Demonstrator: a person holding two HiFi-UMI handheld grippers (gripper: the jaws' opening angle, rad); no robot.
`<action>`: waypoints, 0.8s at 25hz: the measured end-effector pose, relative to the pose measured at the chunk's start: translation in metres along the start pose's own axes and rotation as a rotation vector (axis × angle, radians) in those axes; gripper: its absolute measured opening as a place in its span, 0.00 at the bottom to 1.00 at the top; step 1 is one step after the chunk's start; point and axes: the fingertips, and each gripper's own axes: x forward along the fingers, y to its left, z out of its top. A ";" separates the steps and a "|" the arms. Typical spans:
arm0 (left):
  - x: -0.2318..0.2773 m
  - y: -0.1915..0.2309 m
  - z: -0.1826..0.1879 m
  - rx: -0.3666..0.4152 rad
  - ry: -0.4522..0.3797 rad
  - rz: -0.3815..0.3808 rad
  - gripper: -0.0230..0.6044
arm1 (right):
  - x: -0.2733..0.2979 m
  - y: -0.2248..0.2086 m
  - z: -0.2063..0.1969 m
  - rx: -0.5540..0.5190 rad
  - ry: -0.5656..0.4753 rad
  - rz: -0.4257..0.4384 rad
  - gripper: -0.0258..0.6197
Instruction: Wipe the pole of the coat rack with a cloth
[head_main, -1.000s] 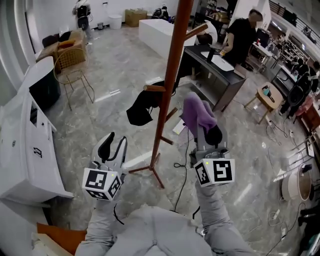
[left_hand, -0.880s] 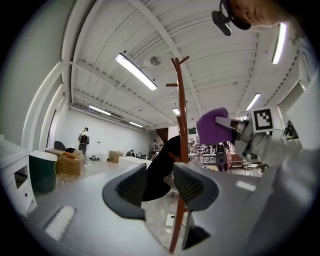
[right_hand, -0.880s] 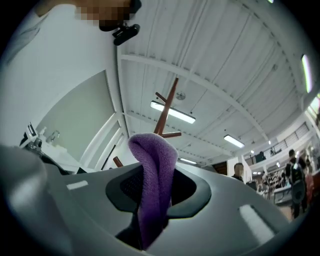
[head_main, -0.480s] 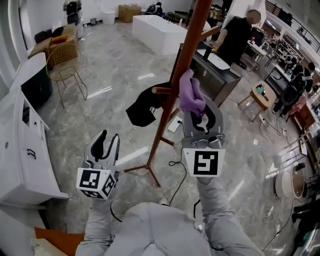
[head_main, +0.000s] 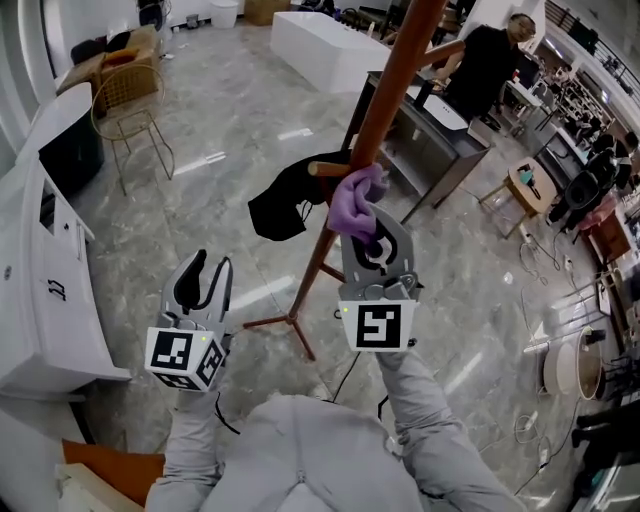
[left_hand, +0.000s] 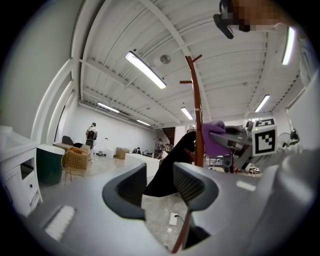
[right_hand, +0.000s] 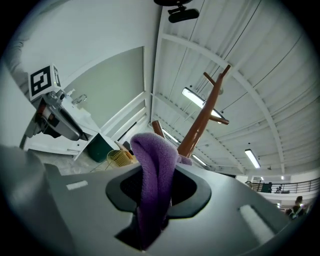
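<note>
The coat rack's red-brown wooden pole (head_main: 378, 120) leans up through the middle of the head view, and a black garment (head_main: 280, 200) hangs from one of its pegs. My right gripper (head_main: 362, 232) is shut on a purple cloth (head_main: 352, 203), which is pressed against the pole just below that peg. In the right gripper view the cloth (right_hand: 156, 175) fills the gap between the jaws, with the pole (right_hand: 200, 125) right behind it. My left gripper (head_main: 203, 277) hangs open and holds nothing, low and to the left of the pole; its own view shows the pole (left_hand: 196, 110) and cloth (left_hand: 214, 137) ahead.
The rack's legs (head_main: 285, 322) spread over the marble floor. A white counter (head_main: 45, 260) runs along the left, with a wire chair (head_main: 128, 105) behind it. A dark desk (head_main: 425, 130) with a person (head_main: 485, 65) stands behind the pole. Cables and a small round table (head_main: 528, 190) lie to the right.
My right gripper has carried the purple cloth up and left from beside the pole until it touches the pole under the peg. The left gripper has barely shifted.
</note>
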 end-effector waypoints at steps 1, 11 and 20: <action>0.001 0.000 -0.001 0.000 0.002 0.000 0.31 | 0.001 0.006 -0.005 -0.002 0.010 0.011 0.17; 0.009 -0.005 -0.005 0.003 0.023 0.013 0.31 | 0.009 0.054 -0.058 0.035 0.035 0.105 0.17; 0.007 -0.003 -0.009 0.004 0.036 0.040 0.31 | 0.006 0.098 -0.108 0.000 0.137 0.208 0.17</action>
